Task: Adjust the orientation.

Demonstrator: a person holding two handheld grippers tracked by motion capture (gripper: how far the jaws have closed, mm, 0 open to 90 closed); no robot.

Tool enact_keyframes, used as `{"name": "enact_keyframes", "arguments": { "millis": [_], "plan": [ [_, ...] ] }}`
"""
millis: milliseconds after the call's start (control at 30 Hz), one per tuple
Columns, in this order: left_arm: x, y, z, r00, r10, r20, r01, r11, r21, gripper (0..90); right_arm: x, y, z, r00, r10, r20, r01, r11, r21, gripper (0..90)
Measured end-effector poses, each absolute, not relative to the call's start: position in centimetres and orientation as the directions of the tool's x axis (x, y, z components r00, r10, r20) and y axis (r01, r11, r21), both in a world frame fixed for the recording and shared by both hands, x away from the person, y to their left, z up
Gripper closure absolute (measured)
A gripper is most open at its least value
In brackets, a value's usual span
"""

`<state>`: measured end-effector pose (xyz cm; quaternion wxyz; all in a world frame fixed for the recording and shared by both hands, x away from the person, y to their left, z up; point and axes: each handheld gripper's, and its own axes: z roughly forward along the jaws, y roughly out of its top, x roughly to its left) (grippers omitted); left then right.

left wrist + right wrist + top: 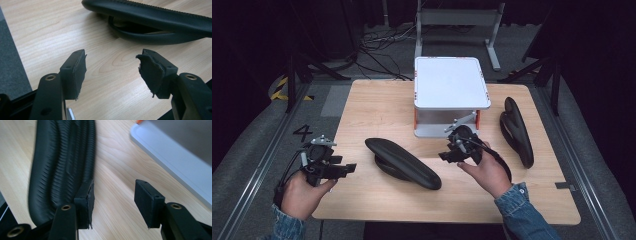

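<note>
A wooden table (362, 105) carries a white stand (451, 82) with orange posts at its far middle, and this stand serves as the landmark. Two black armrest pads lie on the wood: one armrest (403, 162) sits in front of the stand and a little to its left, lying at a slant with its padded face up; the other armrest (517, 131) lies to the right of the stand, near the table's right edge. The left gripper (346, 169) is held well to the left of the stand, at the table's near-left edge, and points toward the nearer pad without touching it; in the left gripper view its jaws stand spread with bare wood between them, and the pad (155, 21) lies apart beyond the tips. The right gripper (446, 156) hovers just in front of the stand's base; in the right gripper view its jaws are also spread and hold nothing, with a ribbed black surface (62, 165), apparently an armrest, beside one jaw and the stand's pale base (175, 162) on the other side. Judged from this, the work is at its very start: neither pad is gripped or lifted, the stand's top is bare, and the reaching, closing and any moving of the armrests all remain to be done.
</note>
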<state>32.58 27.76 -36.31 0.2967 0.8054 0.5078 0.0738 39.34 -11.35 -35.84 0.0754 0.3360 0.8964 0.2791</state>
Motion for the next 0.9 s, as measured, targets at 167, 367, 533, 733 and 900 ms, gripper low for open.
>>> {"name": "enact_keyframes", "arguments": {
  "millis": [167,367,533,733,900],
  "plan": [
    [32.2,28.2,-36.6,0.452,0.872,-0.187,0.784,-0.289,0.549,38.4,39.6,-7.8,-35.9,-0.802,0.596,0.049,0.522,0.658,0.542,47.3],
    [32.0,28.7,-36.7,0.436,0.879,-0.195,0.793,-0.272,0.546,38.5,39.9,-4.7,-36.3,-0.815,0.578,0.043,0.509,0.678,0.530,37.5],
    [32.2,28.6,-36.8,0.439,0.876,-0.198,0.794,-0.275,0.542,38.6,40.1,-2.1,-36.9,-0.826,0.560,0.065,0.506,0.686,0.523,32.3],
    [32.5,28.5,-37.1,0.441,0.875,-0.199,0.799,-0.282,0.532,38.5,40.1,0.2,-37.3,-0.842,0.534,0.076,0.491,0.702,0.516,31.7],
    [32.5,28.5,-37.0,0.444,0.873,-0.200,0.797,-0.283,0.533,38.5,39.7,1.9,-37.9,-0.856,0.515,0.043,0.465,0.731,0.499,30.9]
  ]
}}
